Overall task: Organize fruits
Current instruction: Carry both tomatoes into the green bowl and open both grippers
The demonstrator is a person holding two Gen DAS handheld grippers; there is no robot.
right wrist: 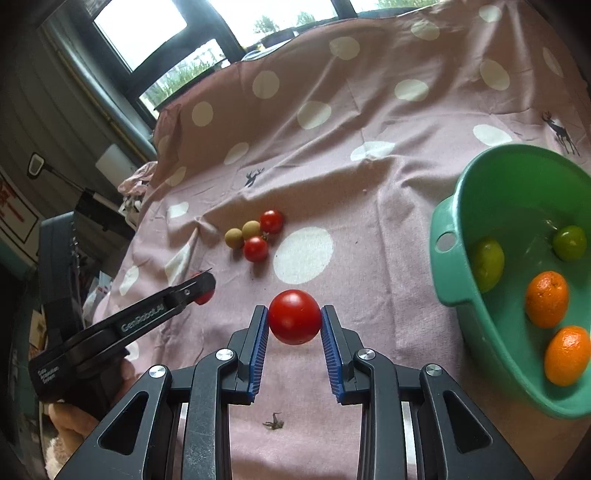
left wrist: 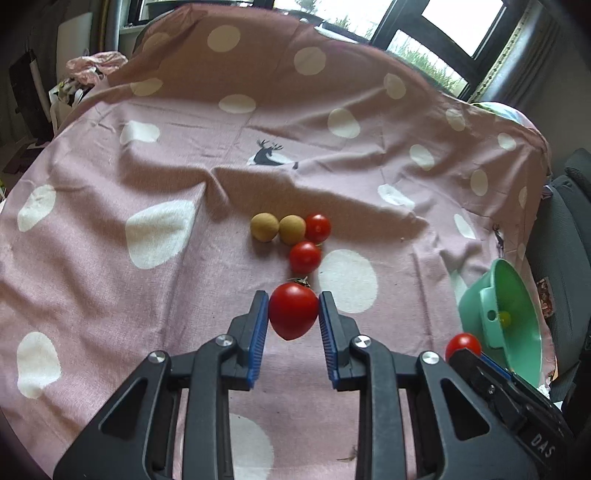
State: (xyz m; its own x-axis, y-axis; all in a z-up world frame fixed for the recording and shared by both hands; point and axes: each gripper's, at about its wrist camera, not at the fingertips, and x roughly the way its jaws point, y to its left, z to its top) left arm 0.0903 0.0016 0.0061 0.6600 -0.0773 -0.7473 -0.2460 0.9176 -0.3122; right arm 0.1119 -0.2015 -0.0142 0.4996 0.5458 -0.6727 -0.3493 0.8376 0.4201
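My left gripper (left wrist: 293, 314) is shut on a red tomato (left wrist: 293, 315), held above the pink dotted cloth (left wrist: 110, 277). My right gripper (right wrist: 294, 319) is shut on another red tomato (right wrist: 294, 316); it also shows at the right of the left wrist view (left wrist: 463, 344). The left gripper shows in the right wrist view (right wrist: 201, 286) at the left. Two tomatoes (left wrist: 304, 256) (left wrist: 317, 228) and two tan round fruits (left wrist: 264, 227) (left wrist: 291, 229) lie together on the cloth. A green bowl (right wrist: 461, 258) at the right holds two green fruits (right wrist: 487, 264) and two oranges (right wrist: 546, 299).
The cloth rises over a backrest toward windows (right wrist: 140, 29) at the back. A loose tomato stem (right wrist: 273, 424) lies on the cloth near my right gripper. Dark seating and clutter (right wrist: 59, 236) stand off the left edge.
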